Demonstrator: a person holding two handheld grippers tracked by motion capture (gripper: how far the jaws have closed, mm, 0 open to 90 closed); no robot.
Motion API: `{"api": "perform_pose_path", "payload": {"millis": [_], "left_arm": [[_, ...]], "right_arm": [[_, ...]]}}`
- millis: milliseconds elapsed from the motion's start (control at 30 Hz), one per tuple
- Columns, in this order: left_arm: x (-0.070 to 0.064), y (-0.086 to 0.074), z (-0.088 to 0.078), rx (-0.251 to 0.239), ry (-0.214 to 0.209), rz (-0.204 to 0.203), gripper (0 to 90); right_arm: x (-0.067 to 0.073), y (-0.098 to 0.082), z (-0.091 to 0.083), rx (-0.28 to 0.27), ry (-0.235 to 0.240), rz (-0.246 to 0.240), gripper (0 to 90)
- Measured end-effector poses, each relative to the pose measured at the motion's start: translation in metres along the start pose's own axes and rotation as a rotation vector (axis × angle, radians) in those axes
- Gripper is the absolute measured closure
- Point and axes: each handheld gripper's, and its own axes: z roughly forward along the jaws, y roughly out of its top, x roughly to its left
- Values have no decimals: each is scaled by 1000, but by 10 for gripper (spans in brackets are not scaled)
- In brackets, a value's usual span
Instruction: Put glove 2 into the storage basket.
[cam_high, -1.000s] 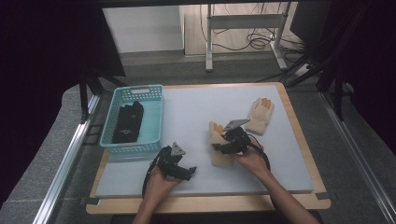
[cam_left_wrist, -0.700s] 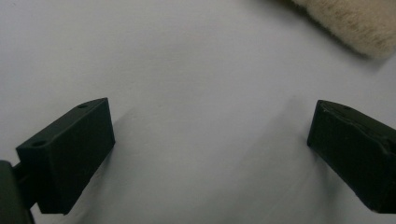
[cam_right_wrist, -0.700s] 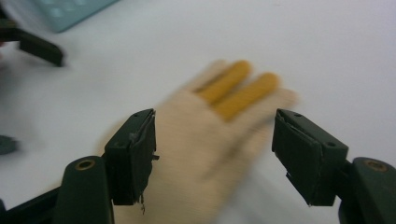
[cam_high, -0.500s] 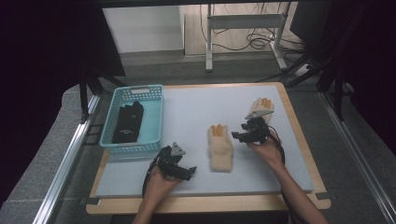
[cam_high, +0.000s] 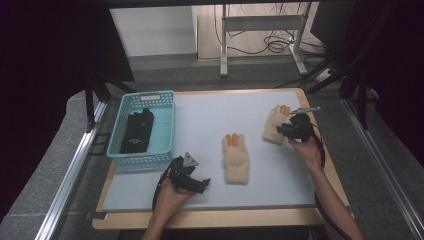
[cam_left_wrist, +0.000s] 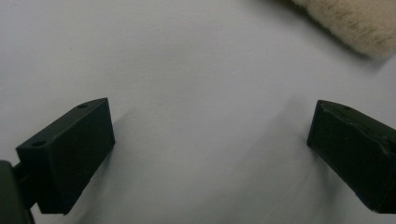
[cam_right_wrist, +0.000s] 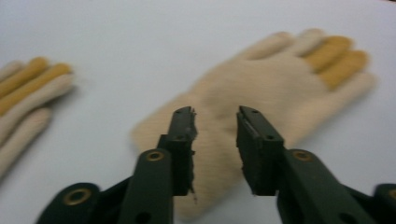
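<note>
Your right tongs (cam_right_wrist: 215, 116), jaws slightly apart, hover over the far glove's (cam_right_wrist: 261, 88) cuff, its length running straight ahead. Your left tongs (cam_left_wrist: 210, 140) gape, well away near the bench's (cam_high: 200, 120) front.

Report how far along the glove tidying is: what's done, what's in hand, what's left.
Looks done: a black glove lies in the turquoise plastic basket. In hand: nothing gripped; the right gripper hovers open over the cuff of the far cream knit glove with orange fingertips. Left, if the basket is the goal: that glove and the matching middle cream glove on the white mat. The left gripper rests open.
</note>
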Motion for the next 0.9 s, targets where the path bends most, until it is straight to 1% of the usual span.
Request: {"api": "perform_pose_path", "payload": {"millis": [33,67,100,133,167,233,267,367,400,500,533,567,600,667,700,733,767,800,900], "left_arm": [[0,0,0,-1,0,-1,8],[0,0,0,0,0,-1,8],[0,0,0,-1,0,-2,8],[0,0,0,-1,0,-2,8],[0,0,0,-1,0,-2,8],[0,0,0,0,0,-1,8],[0,0,0,0,0,-1,8],[0,0,0,-1,0,-1,8],[0,0,0,-1,0,-1,8],[0,0,0,0,0,-1,8],[0,0,0,-1,0,-1,8],[0,0,0,-1,0,-1,8],[0,0,0,-1,0,-1,8],[0,0,0,0,0,-1,8],[0,0,0,0,0,-1,8],[0,0,0,0,0,-1,8],[0,0,0,0,0,-1,8],[0,0,0,-1,0,-1,8],[0,0,0,-1,0,-1,8]], "right_arm": [[-6,0,-1,-4,-12,14,713],[-16,1,-2,-5,-34,36,730],[-16,1,-2,-5,-34,36,730],[-25,1,-2,-7,-49,53,732],[-25,1,-2,-7,-49,53,732],[-34,1,1,-16,-64,82,725],[-37,1,3,-17,-65,93,711],[-40,-1,12,-6,-63,120,651],[-40,-1,12,-6,-63,120,651],[-39,-5,22,7,-54,131,612],[-37,-8,28,22,-61,126,607],[-37,-8,28,22,-61,126,607],[-35,-11,33,33,-73,116,628],[-34,-14,33,10,-71,122,698],[-33,-15,33,5,-67,118,745],[-32,-16,34,-3,-57,119,821],[-32,-16,34,-3,-57,119,821],[-31,-16,35,-4,-33,134,866],[-30,-13,34,15,-34,138,879]]}}
